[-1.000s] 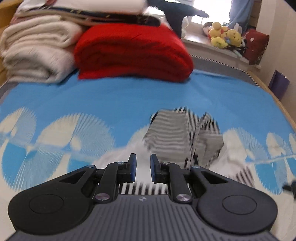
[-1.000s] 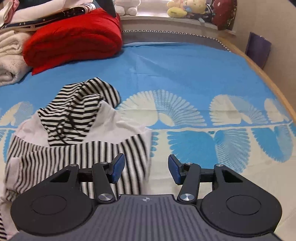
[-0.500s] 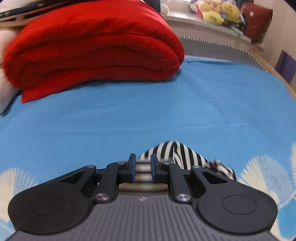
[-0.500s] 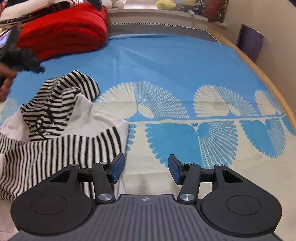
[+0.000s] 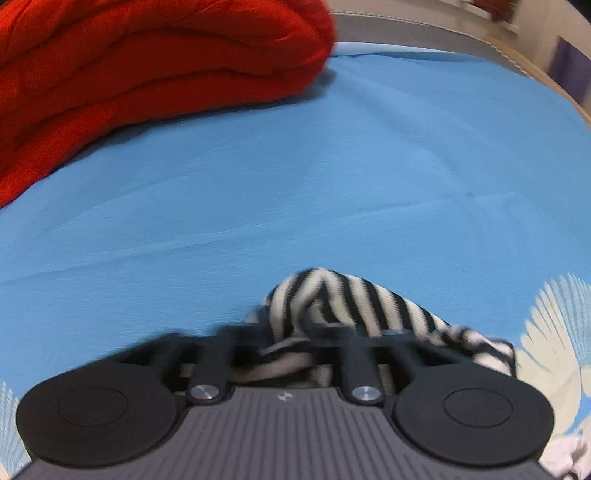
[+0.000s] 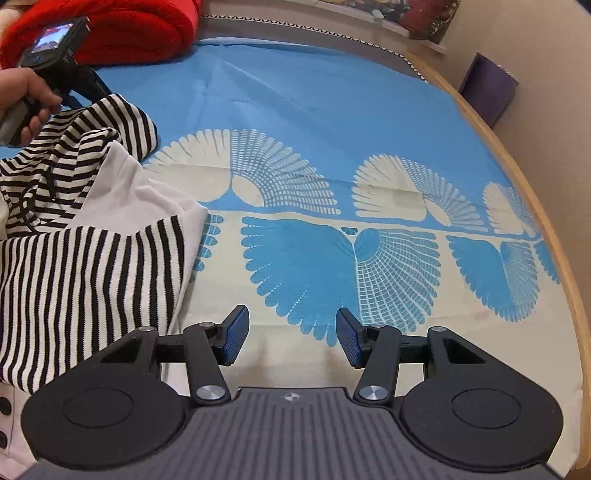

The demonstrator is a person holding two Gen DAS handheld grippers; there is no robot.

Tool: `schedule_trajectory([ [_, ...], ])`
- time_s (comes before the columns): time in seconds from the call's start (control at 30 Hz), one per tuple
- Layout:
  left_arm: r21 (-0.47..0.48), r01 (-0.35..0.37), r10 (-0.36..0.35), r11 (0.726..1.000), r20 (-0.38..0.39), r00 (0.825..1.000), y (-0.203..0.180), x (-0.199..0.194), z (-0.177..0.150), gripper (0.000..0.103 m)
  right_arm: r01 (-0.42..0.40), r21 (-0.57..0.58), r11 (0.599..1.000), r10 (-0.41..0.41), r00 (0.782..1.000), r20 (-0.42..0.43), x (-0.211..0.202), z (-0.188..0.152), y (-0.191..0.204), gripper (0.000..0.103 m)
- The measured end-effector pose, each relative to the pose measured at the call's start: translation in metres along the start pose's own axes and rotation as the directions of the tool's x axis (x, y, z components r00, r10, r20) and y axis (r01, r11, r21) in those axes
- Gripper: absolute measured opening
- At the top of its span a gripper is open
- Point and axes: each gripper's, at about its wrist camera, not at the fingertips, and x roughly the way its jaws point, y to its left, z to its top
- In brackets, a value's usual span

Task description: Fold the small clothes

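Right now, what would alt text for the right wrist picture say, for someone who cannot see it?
An open right gripper hovers over a blue and cream patterned bedsheet, holding nothing. A striped black-and-white garment lies crumpled at left, where a hand holds the left gripper near a folded red blanket.

A home bedroom is indicated: a bed is covered by a blue patterned sheet (image 6: 332, 122), and a folded red blanket (image 5: 147, 66) is kept on it.

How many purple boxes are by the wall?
1. A purple box stands past the bed's wooden edge, against the wall at upper right of the right wrist view. Others may lie out of view.
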Motion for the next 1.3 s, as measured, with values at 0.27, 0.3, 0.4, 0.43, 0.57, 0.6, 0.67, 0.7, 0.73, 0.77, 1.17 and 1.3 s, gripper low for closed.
schedule_trajectory([
  [0.27, 0.095, 0.030, -0.061, 0.995, 0.344, 0.937, -0.002, -0.167, -0.074, 0.007, -0.038, 0.018, 0.999, 0.038, 0.999, 0.034, -0.015, 0.010, 0.002, 0.054],
  [0.3, 0.098, 0.067, -0.099, 0.993, 0.382, 0.919, -0.001, -0.200, -0.098, 0.007, -0.046, 0.028, 0.999, 0.044, 0.998, 0.041, -0.018, 0.011, 0.001, 0.054],
  [0.4, 0.141, 0.150, -0.195, 0.979, 0.403, 0.894, -0.006, -0.280, -0.191, 0.007, -0.074, 0.059, 0.996, 0.070, 0.995, 0.067, -0.030, 0.015, -0.001, 0.054],
  [0.43, 0.141, 0.184, -0.224, 0.973, 0.372, 0.901, -0.008, -0.297, -0.223, 0.004, -0.082, 0.065, 0.995, 0.077, 0.994, 0.077, -0.034, 0.016, -0.001, 0.054],
  [0.57, 0.165, 0.226, -0.251, 0.960, 0.150, 0.956, -0.014, -0.325, -0.334, 0.007, -0.132, 0.093, 0.987, 0.122, 0.987, 0.109, -0.049, 0.019, 0.005, 0.054],
  [0.6, 0.139, 0.214, -0.228, 0.967, 0.094, 0.969, -0.010, -0.325, -0.348, 0.008, -0.153, 0.108, 0.982, 0.140, 0.983, 0.115, -0.053, 0.020, 0.006, 0.054],
  [0.67, 0.062, 0.131, -0.135, 0.989, 0.064, 0.989, 0.001, -0.327, -0.360, 0.007, -0.177, 0.126, 0.976, 0.161, 0.979, 0.124, -0.058, 0.022, 0.011, 0.054],
  [0.7, 0.017, 0.121, -0.122, 0.993, 0.083, 0.989, 0.007, -0.329, -0.358, 0.008, -0.181, 0.128, 0.975, 0.165, 0.978, 0.129, -0.061, 0.022, 0.014, 0.054],
  [0.73, -0.023, 0.127, -0.124, 0.992, 0.105, 0.987, 0.010, -0.331, -0.352, 0.008, -0.185, 0.126, 0.975, 0.168, 0.977, 0.134, -0.063, 0.022, 0.017, 0.054],
  [0.77, -0.070, 0.132, -0.123, 0.989, 0.126, 0.984, 0.012, -0.329, -0.341, 0.012, -0.190, 0.126, 0.974, 0.173, 0.975, 0.136, -0.065, 0.022, 0.020, 0.054],
  [1.17, -0.212, 0.163, -0.122, 0.963, 0.193, 0.974, -0.049, -0.198, -0.112, 0.074, -0.179, 0.191, 0.965, 0.154, 0.978, 0.138, -0.062, 0.024, 0.004, 0.054],
  [1.3, -0.297, 0.132, -0.104, 0.946, 0.108, 0.989, -0.057, -0.150, -0.067, 0.077, -0.162, 0.202, 0.966, 0.138, 0.982, 0.127, -0.055, 0.022, -0.010, 0.054],
])
